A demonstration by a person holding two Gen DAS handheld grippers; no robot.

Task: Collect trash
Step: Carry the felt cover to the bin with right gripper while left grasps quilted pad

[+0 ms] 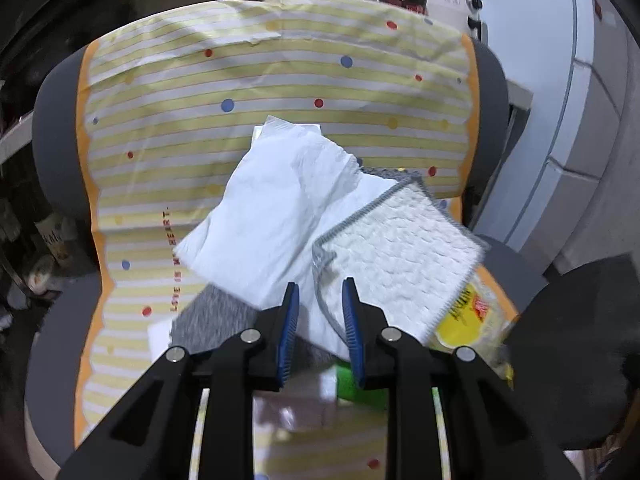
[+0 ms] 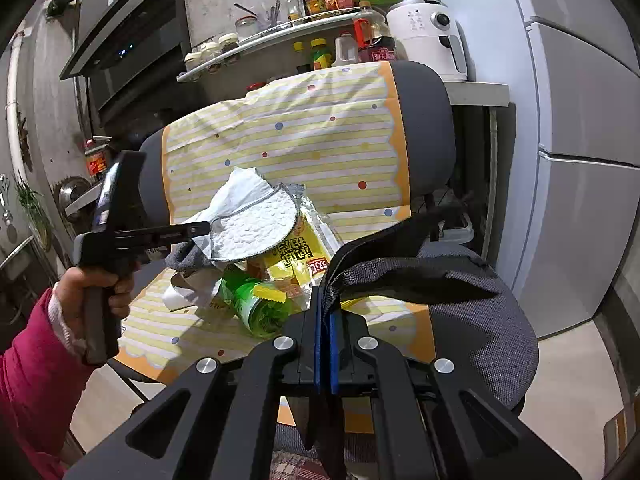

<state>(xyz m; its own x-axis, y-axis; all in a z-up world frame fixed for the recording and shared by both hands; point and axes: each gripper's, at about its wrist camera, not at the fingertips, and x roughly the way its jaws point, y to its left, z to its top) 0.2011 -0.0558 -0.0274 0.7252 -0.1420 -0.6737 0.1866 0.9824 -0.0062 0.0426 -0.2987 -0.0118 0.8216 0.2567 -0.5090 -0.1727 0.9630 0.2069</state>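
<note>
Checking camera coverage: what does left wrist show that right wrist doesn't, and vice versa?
Left wrist only: the left hand-held gripper jaws, parted around the white cloth's grey edge, and red lettering on the striped table cover.
Right wrist only: the right hand-held gripper shut on the dark bag, the green bottle, the hand.
Both: cloth, tissue, yellow packet, cover.
</note>
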